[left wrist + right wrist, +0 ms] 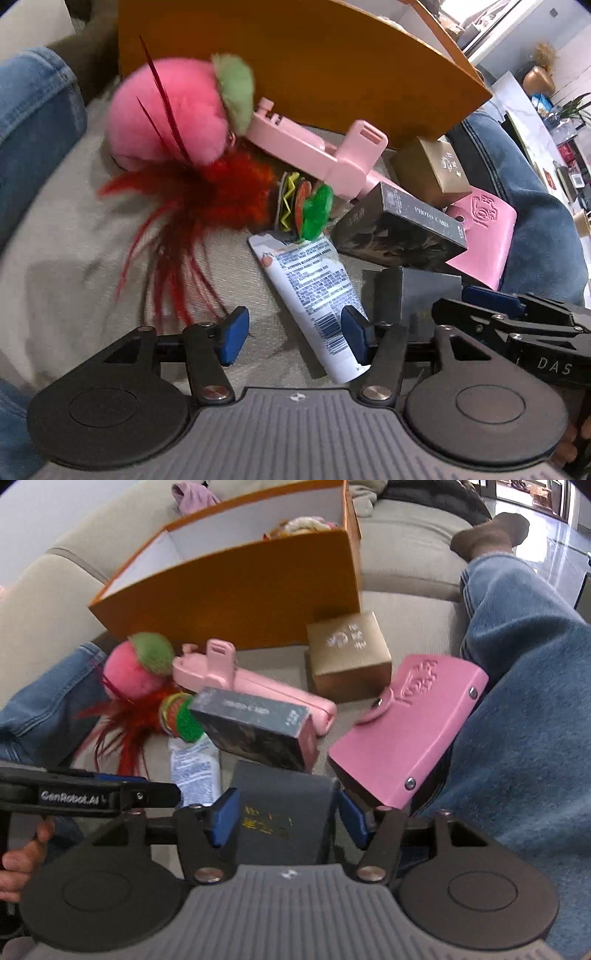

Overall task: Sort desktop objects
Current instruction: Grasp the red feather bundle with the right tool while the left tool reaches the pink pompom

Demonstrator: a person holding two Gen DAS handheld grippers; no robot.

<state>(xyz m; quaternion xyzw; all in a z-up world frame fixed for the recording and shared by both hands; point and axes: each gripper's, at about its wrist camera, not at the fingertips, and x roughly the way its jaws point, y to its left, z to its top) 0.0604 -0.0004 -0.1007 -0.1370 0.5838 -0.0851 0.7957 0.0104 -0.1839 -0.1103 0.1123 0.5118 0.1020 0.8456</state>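
My left gripper point(295, 336) is open over a white tube point(314, 295) lying on the beige cushion; the tube's lower end lies between the blue pads. My right gripper point(284, 819) is open around a flat dark grey box point(280, 812), also seen in the left wrist view point(417, 295). Ahead lie a pink plush ball point(166, 114) with red feathers point(207, 195), a small burger toy point(303, 206), a pink plastic holder point(317, 151), a black photo-card box point(402, 229), a gold box point(347, 653) and a pink card wallet point(413, 731).
An open orange box point(236, 587) with white inner walls stands behind the pile. The person's jeans legs point(524, 701) flank the pile on both sides. The right gripper point(517, 317) shows at the right of the left wrist view.
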